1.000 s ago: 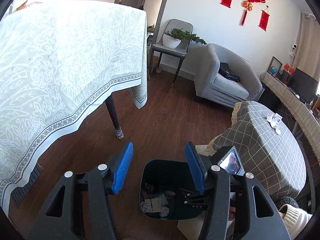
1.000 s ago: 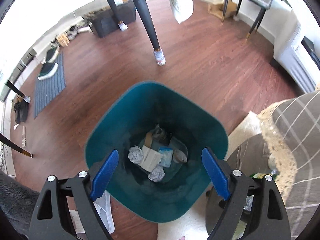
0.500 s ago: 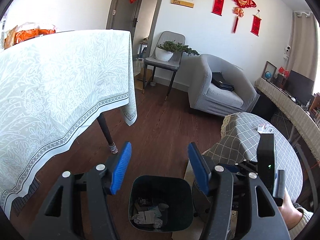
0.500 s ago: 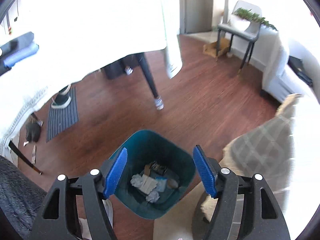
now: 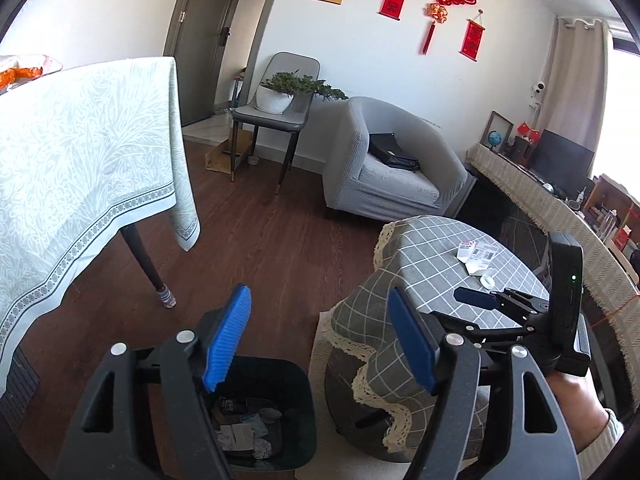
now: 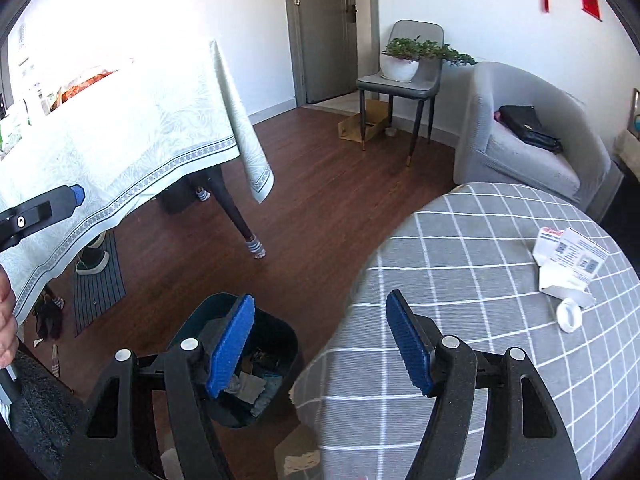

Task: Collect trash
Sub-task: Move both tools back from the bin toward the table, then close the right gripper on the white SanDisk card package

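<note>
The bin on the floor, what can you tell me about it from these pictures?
The trash bin is a dark teal, smooth plastic-looking tub with rounded corners and no lid. It stands upright on the dark wood floor, close beside the round table under a grey checked cloth. Inside lie crumpled paper and scraps, covering its bottom. Neither gripper touches it.

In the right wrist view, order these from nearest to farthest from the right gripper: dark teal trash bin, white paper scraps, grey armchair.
1. Dark teal trash bin, lower left on the floor.
2. White paper scraps, right, on the checked table.
3. Grey armchair, far upper right.
</note>
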`<move>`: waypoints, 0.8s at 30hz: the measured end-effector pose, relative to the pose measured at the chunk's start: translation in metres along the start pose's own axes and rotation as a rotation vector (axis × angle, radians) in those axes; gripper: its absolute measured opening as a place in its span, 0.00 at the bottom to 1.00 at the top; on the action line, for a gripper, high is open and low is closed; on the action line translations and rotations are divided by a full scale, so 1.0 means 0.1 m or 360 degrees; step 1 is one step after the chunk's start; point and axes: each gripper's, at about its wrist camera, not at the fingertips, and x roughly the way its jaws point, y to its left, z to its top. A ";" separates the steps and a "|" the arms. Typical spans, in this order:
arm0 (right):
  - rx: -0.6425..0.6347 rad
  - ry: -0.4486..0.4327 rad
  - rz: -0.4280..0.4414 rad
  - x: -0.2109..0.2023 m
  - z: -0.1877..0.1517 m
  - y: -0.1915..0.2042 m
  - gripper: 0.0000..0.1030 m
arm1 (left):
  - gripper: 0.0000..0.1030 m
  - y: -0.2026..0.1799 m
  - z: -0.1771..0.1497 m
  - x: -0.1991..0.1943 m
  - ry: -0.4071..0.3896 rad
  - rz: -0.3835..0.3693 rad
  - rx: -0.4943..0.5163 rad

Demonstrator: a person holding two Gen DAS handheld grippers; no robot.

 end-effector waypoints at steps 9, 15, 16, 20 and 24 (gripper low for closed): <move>0.0112 -0.0037 -0.0163 -0.28 -0.06 -0.65 0.68 | 0.75 -0.56 0.08 0.19 -0.0049 0.0008 0.0187; 0.0256 -0.0063 -0.0255 -0.44 -0.11 -1.15 0.79 | 0.76 -0.93 0.07 0.46 -0.0011 -0.0041 0.0295; 0.0280 -0.0069 -0.0264 -0.46 -0.12 -1.23 0.80 | 0.76 -0.96 0.06 0.52 0.0006 -0.0052 0.0301; 0.0345 -0.0073 -0.0308 -0.47 -0.16 -1.46 0.87 | 0.78 -1.12 -0.04 0.75 0.0084 -0.0092 0.0321; 0.0389 -0.0068 -0.0339 -0.42 -0.16 -1.65 0.91 | 0.80 -1.36 -0.09 0.96 0.0138 -0.0132 0.0384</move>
